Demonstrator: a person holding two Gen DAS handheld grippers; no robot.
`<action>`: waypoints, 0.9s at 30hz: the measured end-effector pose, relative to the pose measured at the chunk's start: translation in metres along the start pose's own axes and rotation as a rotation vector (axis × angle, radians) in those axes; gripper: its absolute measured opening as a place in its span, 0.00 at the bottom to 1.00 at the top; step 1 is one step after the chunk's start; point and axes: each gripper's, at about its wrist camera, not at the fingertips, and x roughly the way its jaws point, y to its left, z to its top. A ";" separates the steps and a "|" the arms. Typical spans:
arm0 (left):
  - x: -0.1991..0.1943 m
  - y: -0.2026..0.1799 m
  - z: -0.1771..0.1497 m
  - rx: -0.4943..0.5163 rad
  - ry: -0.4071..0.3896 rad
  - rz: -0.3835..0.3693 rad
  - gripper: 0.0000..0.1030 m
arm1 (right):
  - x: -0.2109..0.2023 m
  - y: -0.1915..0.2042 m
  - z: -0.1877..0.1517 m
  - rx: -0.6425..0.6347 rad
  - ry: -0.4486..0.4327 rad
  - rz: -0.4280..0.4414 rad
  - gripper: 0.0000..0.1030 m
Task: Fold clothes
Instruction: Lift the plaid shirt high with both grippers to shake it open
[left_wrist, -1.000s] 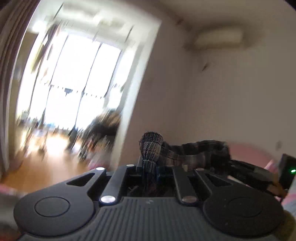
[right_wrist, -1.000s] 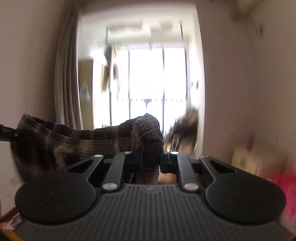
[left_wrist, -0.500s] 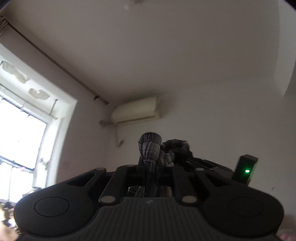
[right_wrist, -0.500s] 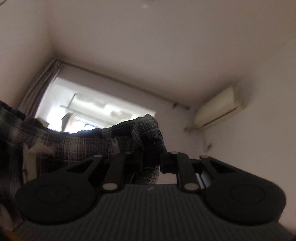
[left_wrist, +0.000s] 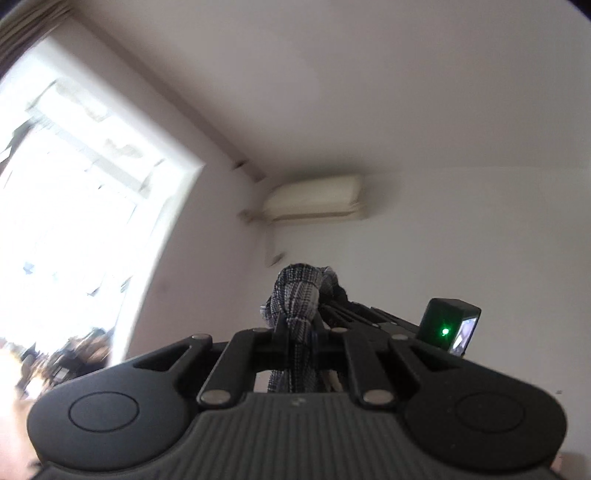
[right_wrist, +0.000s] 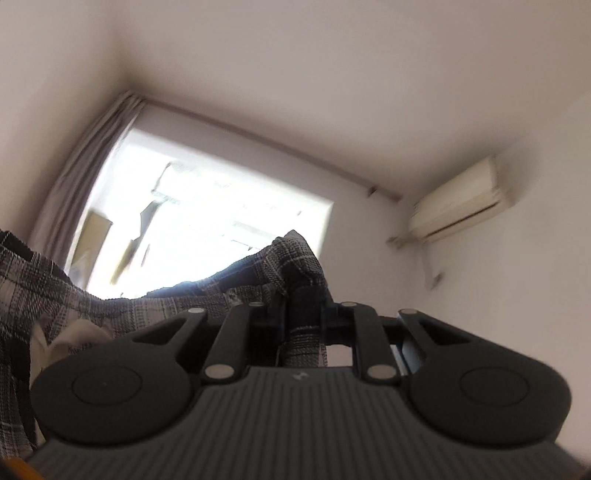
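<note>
White ceiling, a wall-mounted air conditioner (left_wrist: 314, 199) and a bright window (right_wrist: 221, 221) are filling both views; no bed or bench is being shown. The plaid garment (right_wrist: 122, 302) is being held aloft: one bunched part is being pinched in the left gripper (left_wrist: 299, 332) at lower centre, another in the right gripper (right_wrist: 304, 314), with cloth sagging toward the lower left of the right view. No finished fold is being shown; how far folding has come cannot be judged.

Grey-and-black plaid garment (right_wrist: 177, 302) with thin white lines; black grippers (left_wrist: 299, 332); cream air conditioner (right_wrist: 458, 199); pale grey curtain (right_wrist: 77, 177).
</note>
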 end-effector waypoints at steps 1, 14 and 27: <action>-0.003 0.017 -0.016 -0.014 0.018 0.043 0.11 | 0.006 0.016 -0.017 0.011 0.019 0.033 0.13; -0.173 0.264 -0.245 -0.262 0.276 0.797 0.10 | 0.076 0.350 -0.238 0.131 0.417 0.585 0.13; -0.422 0.437 -0.248 -0.657 0.391 1.274 0.09 | 0.069 0.741 -0.304 -0.121 0.821 1.068 0.12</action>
